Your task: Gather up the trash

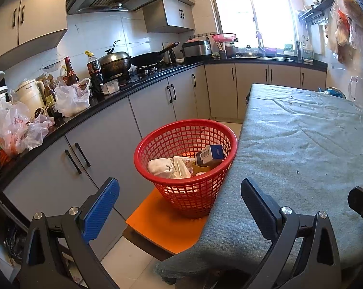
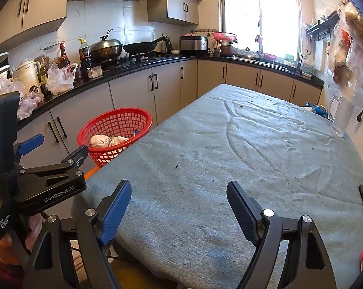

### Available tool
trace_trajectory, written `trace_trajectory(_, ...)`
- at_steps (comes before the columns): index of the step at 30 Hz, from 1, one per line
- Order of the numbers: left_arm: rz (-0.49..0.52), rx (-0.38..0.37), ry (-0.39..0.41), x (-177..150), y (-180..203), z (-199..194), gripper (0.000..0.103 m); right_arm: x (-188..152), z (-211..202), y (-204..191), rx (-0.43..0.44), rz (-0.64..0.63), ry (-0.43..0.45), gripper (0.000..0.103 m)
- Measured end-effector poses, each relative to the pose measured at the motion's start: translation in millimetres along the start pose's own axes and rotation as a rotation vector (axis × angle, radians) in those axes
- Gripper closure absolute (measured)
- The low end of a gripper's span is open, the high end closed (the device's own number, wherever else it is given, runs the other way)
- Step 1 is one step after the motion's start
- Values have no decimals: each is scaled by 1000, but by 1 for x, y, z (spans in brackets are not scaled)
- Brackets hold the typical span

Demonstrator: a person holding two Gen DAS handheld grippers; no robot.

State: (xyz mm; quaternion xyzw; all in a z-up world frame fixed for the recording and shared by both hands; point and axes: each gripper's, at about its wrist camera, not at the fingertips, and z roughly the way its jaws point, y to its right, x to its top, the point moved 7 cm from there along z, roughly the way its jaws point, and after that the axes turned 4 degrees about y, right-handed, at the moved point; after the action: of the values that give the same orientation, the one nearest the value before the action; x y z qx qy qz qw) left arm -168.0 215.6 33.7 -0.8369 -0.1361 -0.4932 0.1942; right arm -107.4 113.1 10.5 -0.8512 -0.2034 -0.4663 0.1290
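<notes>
A red mesh basket (image 1: 186,142) stands on an orange stool seat (image 1: 167,219) beside the table. It holds a white crumpled wad (image 1: 161,166), a small barcoded box (image 1: 210,154) and other scraps. My left gripper (image 1: 180,181) hovers open just before the basket, with nothing between its fingers. In the right wrist view my right gripper (image 2: 178,184) stands open and empty over the grey cloth-covered table (image 2: 229,159). The left gripper (image 2: 58,147) shows there at the left, near the basket (image 2: 114,122). Small dark crumbs dot the cloth.
A glass pitcher (image 2: 340,115) and a blue bag (image 2: 316,108) sit at the table's far right. The black counter (image 1: 104,106) on the left carries plastic bags, bottles, a kettle and pans. Grey cabinets (image 1: 155,106) line the walls. A hand (image 2: 32,231) holds the left gripper.
</notes>
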Motion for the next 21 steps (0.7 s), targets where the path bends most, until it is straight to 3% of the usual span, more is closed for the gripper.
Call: trace_trajectory(21,-1,0,-8,-2,-3,3,2,-3,4,-3,3,-7,-14,16)
